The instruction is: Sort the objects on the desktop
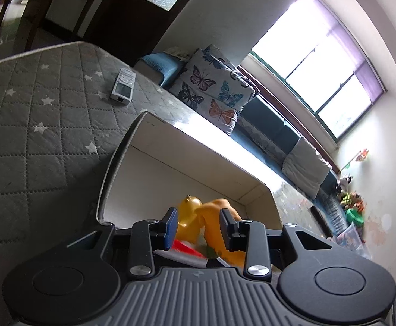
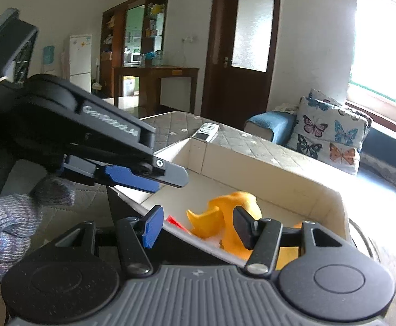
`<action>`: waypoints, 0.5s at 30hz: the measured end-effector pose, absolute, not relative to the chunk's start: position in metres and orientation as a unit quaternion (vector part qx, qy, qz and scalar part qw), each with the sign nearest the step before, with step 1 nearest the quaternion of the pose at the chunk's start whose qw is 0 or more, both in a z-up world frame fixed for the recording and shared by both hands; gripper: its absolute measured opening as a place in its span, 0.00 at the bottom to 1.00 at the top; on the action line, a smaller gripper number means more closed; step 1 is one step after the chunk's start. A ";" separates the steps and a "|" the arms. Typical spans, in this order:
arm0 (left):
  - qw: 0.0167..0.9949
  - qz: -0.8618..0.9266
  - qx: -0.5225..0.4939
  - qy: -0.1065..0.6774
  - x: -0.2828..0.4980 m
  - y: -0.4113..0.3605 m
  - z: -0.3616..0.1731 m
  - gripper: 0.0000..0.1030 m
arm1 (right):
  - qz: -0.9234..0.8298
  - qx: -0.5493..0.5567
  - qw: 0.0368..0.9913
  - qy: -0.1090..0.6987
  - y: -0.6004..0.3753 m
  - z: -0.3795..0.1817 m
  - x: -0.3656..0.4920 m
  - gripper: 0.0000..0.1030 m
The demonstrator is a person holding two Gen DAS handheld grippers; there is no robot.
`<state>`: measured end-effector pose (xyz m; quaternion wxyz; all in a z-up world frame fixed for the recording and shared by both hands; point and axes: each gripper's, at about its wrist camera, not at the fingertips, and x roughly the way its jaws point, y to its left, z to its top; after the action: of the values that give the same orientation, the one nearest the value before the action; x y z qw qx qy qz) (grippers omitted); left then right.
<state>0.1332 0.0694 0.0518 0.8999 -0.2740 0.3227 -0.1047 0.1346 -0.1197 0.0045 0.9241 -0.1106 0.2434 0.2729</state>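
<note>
Quilted grey cloth with white stars (image 1: 35,125) covers the surface at the left of the left wrist view, a white remote control (image 1: 123,85) lying on it at upper centre. Behind it stand a butterfly-print cushion (image 1: 211,92), a dark sofa and a bright window. A cream cardboard box (image 1: 187,168) fills the middle. Inside, low in frame, lies a yellow rubber duck (image 2: 230,217) beside something red. Left gripper (image 1: 198,226) and right gripper (image 2: 198,226) hover above the box, jaws parted, grasping nothing. A gloved hand (image 2: 5,217) shows at lower left of the right wrist view.
</note>
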 end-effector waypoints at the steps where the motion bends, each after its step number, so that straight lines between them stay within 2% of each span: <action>1: 0.902 -0.106 -0.268 0.322 0.129 0.067 0.053 0.35 | 0.270 -0.108 0.925 0.245 -0.122 0.004 0.133 0.57; 9: 0.911 -0.108 -0.233 0.323 0.100 0.050 0.056 0.35 | 0.247 -0.081 0.931 0.255 -0.143 -0.004 0.116 0.67; 11: 0.913 -0.107 -0.221 0.327 0.094 0.046 0.055 0.35 | 0.244 -0.076 0.932 0.256 -0.146 -0.006 0.112 0.75; 15: 0.913 -0.102 -0.205 0.337 0.084 0.039 0.049 0.35 | 0.234 -0.073 0.935 0.255 -0.152 -0.010 0.102 0.82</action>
<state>0.0845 0.0388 0.0491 0.9132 -0.2045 0.3374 -0.1023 0.1025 -0.1522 -0.0100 0.9354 -0.0729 0.2547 0.2343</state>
